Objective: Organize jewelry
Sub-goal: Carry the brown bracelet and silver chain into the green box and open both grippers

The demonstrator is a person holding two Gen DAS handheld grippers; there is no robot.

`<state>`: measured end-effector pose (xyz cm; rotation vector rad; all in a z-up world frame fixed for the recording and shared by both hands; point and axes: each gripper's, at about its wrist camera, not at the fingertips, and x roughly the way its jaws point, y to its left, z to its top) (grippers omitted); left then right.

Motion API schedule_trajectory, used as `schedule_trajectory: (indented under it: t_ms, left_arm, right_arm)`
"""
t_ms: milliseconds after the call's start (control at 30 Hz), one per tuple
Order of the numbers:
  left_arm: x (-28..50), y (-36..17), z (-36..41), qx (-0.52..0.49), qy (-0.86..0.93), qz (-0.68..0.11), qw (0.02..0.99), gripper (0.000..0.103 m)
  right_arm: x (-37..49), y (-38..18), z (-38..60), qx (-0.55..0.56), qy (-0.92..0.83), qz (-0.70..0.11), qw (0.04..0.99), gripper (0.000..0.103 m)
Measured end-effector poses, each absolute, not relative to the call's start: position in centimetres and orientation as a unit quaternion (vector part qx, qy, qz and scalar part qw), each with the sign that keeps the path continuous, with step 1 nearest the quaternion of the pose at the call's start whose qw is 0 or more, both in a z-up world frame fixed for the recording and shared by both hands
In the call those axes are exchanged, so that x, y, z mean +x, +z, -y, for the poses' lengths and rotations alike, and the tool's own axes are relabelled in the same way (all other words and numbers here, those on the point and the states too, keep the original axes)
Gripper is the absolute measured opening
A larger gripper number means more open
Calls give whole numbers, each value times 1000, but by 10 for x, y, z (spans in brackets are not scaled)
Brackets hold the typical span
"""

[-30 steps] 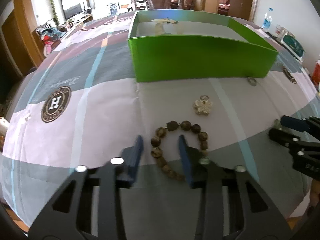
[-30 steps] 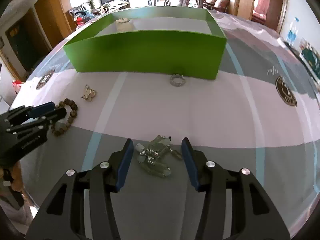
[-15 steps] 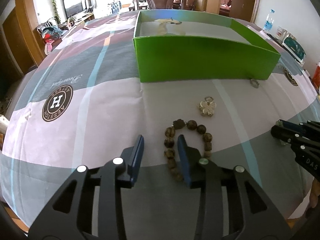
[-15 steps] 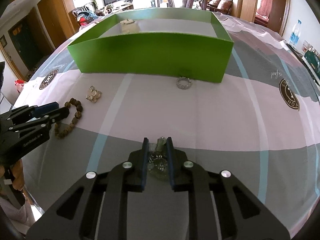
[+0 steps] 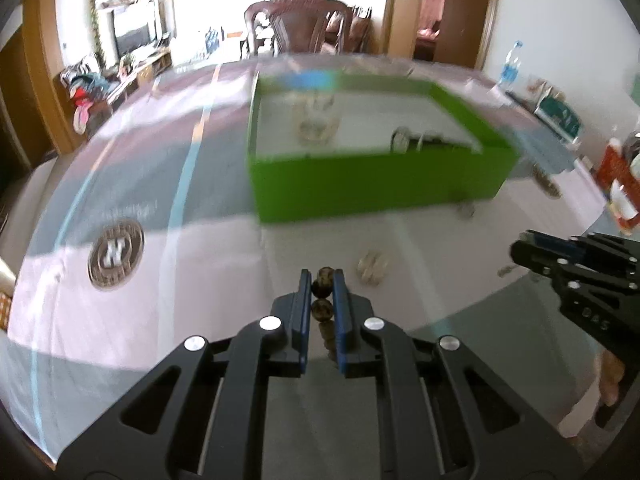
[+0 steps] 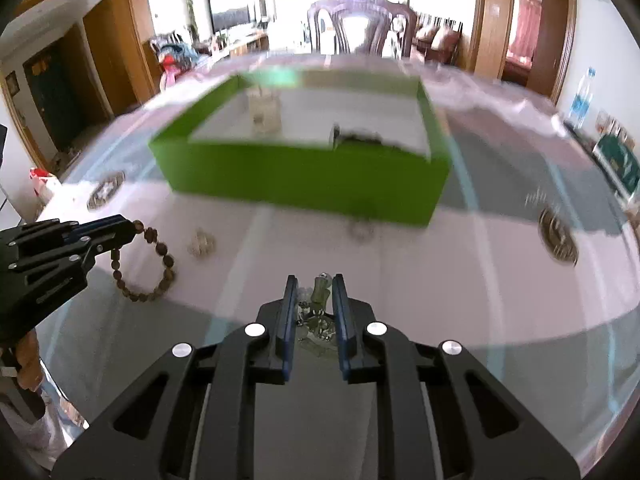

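The round brown emblem (image 5: 116,255) printed on the tablecloth (image 5: 160,184) carries a white letter at its centre that reads like an H, though blur smears the ring of text around it. A 2nd emblem (image 6: 557,236) lies toward the right edge of the cloth in the right wrist view, its lettering unreadable. White lettering on the side of the right gripper's body is also too blurred to read.

The green box (image 5: 376,184) stands open-topped in the middle of the table, its near wall facing both cameras, with pale items and 1 dark piece on its white floor. Between that wall and the grippers the cloth is open, holding only a small ring (image 6: 360,231) just beside the box wall and a pale flower-shaped charm (image 5: 374,266). The table edge curves away low on the left.

The left gripper (image 5: 322,280) points steeply down at the cloth, its jaws closing with the pads pressed on the brown bead bracelet (image 6: 152,264); in the right wrist view the bracelet hangs as a loop from its tips. The right gripper (image 6: 314,284) tilts down likewise, clamped on a cluster of pale green and silver jewelry (image 6: 318,308) lodged between its blue pads.
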<state>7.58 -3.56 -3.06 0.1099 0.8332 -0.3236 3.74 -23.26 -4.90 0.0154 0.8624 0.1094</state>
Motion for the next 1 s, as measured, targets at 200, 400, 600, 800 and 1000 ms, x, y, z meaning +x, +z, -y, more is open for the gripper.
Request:
schedule_trajectory:
  t_ms: [200, 400, 600, 800, 1000]
  left_arm:
    - [83, 29, 43, 57, -166, -339, 924, 11]
    - [122, 72, 53, 57, -157, -303, 938, 11]
    - [177, 51, 68, 51, -144, -340, 928, 11]
    - [205, 15, 71, 43, -137, -375, 916, 11]
    - [206, 6, 64, 30, -120, -375, 919, 50]
  right_arm:
    - [56, -2, 239, 9, 45, -354, 934, 18]
    - [97, 28, 239, 11, 55, -317, 947, 18]
    - [152, 3, 227, 20, 59, -361, 930, 18]
    - [181, -30, 219, 32, 55, -394, 917, 18]
    - [171, -24, 229, 38, 42, -381, 923, 57]
